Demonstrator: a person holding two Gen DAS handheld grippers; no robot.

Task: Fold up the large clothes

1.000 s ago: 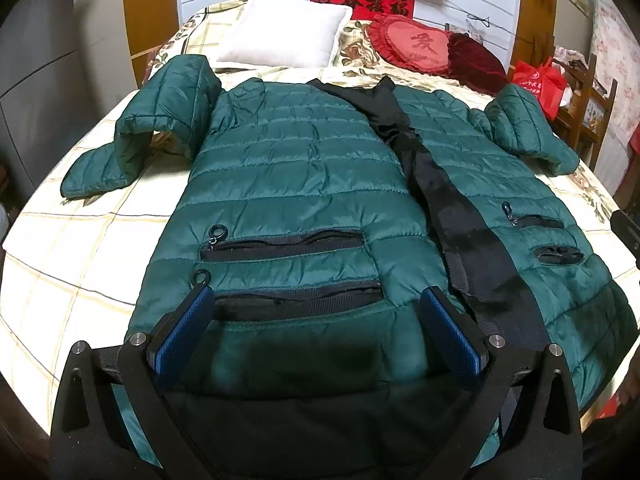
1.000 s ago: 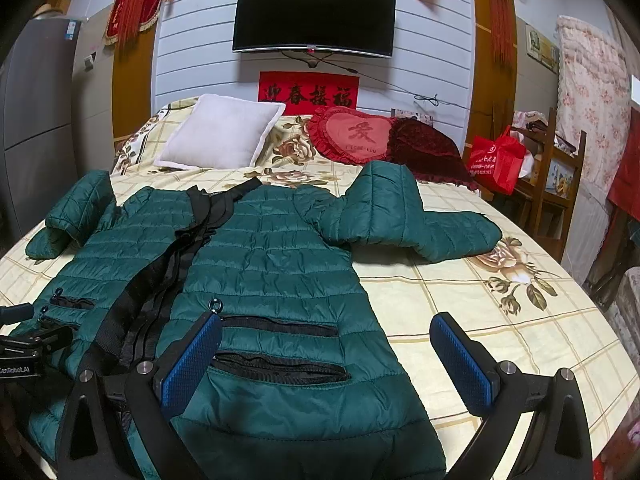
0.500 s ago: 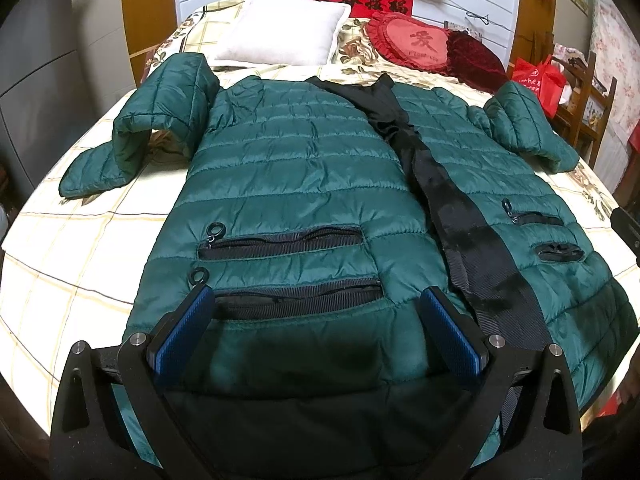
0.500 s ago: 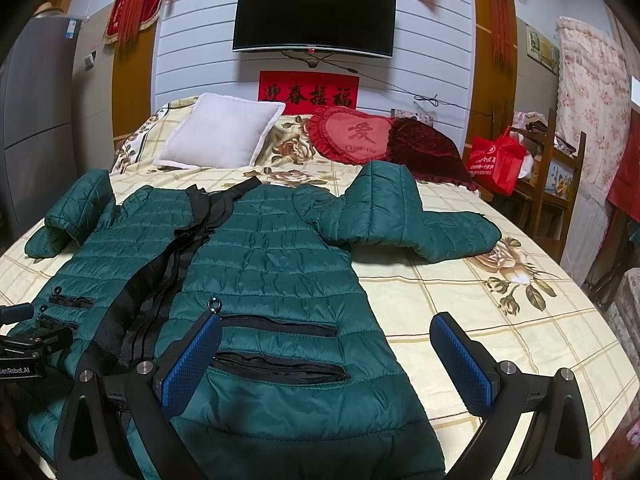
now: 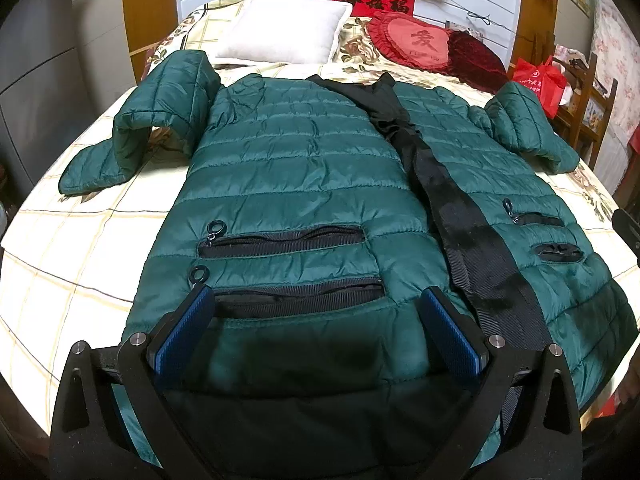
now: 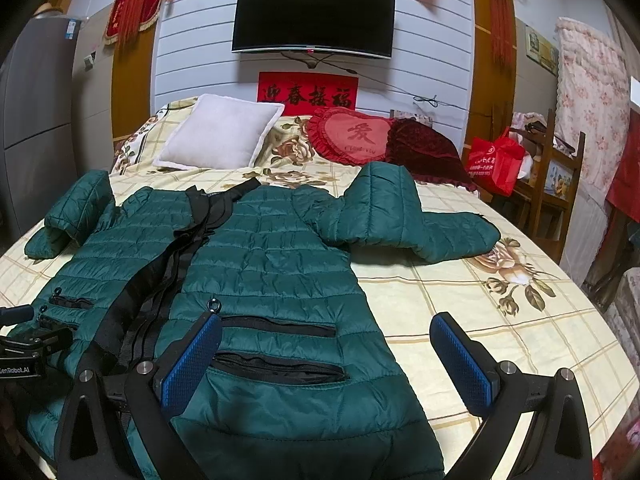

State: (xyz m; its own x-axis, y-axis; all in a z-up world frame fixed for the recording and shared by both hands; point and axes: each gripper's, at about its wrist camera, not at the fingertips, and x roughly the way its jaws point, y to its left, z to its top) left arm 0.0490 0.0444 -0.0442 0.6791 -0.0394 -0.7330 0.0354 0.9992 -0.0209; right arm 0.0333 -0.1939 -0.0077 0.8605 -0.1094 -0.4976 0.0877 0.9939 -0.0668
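A large green quilted jacket (image 5: 296, 168) lies face up and spread out on the bed, its black zipper band (image 5: 456, 216) running down the front. Both sleeves are bent at the elbow; the left sleeve (image 5: 160, 120) arches up, and the right sleeve (image 6: 404, 220) lies out on the sheet. My left gripper (image 5: 316, 320) is open above the hem, over the lower left pockets (image 5: 288, 240), nothing between its blue pads. In the right wrist view my right gripper (image 6: 328, 356) is open over the jacket's (image 6: 272, 264) right hem edge, holding nothing.
The bed (image 6: 500, 320) has a cream checked, flowered sheet. A white pillow (image 6: 220, 140), a red heart cushion (image 6: 352, 136) and a dark red cushion (image 6: 424, 148) sit at the head. A wooden chair with a red bag (image 6: 496, 156) stands to the right.
The left gripper's view has tilted very slightly downward; the jacket and the right gripper have not visibly moved.
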